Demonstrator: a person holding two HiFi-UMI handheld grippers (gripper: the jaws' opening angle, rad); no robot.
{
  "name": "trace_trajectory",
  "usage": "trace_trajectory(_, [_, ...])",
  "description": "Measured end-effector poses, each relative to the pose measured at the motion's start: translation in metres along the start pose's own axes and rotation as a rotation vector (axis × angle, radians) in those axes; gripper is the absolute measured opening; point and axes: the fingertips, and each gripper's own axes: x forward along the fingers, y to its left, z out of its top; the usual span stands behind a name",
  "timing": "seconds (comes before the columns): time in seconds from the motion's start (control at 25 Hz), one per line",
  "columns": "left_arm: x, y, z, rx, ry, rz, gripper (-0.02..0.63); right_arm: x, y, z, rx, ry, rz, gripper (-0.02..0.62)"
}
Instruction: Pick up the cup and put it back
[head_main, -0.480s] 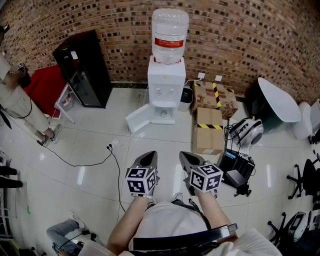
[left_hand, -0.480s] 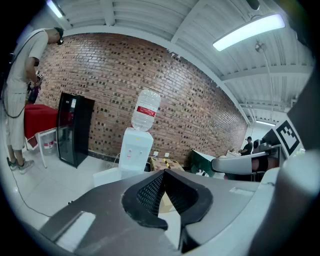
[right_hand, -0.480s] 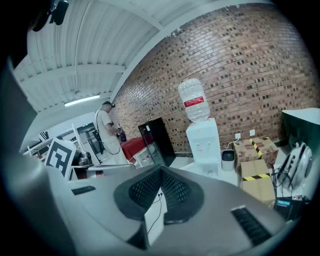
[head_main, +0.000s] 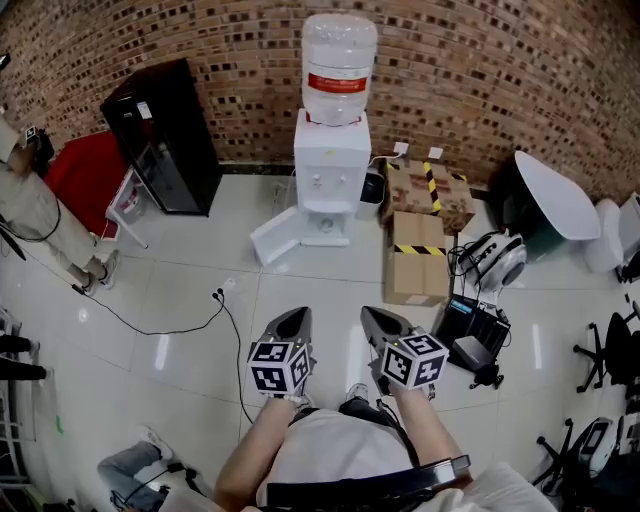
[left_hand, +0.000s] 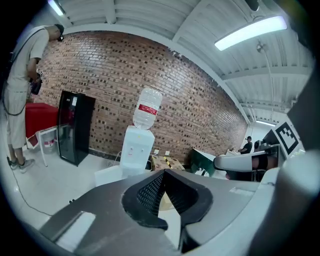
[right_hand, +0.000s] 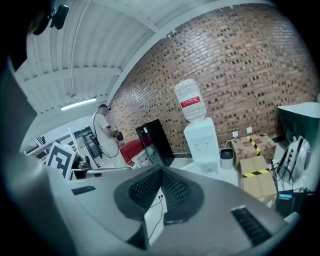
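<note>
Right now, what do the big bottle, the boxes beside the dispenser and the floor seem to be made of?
The bottle looks like clear plastic: translucent, ribbed, with a red label. The boxes look like matte brown cardboard, with yellow-and-black striped tape. The floor seems glossy pale tile: it mirrors lights and shows faint joint lines.

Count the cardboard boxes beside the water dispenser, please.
2. One cardboard box sits by the brick wall, right of the water dispenser; the other lies just in front of it. More may be hidden.
</note>
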Motion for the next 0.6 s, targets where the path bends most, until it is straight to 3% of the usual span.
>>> trace_trajectory(0.28, [0.006, 0.006, -0.010, 0.000, 0.036, -0.009, 0.000, 0.005, -0.017, -0.013, 0.026, 0.013, -0.024, 0.012])
trace_trajectory(0.6, [0.073, -0.002, -0.007, -0.007, 0.049, 0.026, 0.000, 0.027, -0.080, -0.005, 0.069, 0.040, 0.015, 0.012])
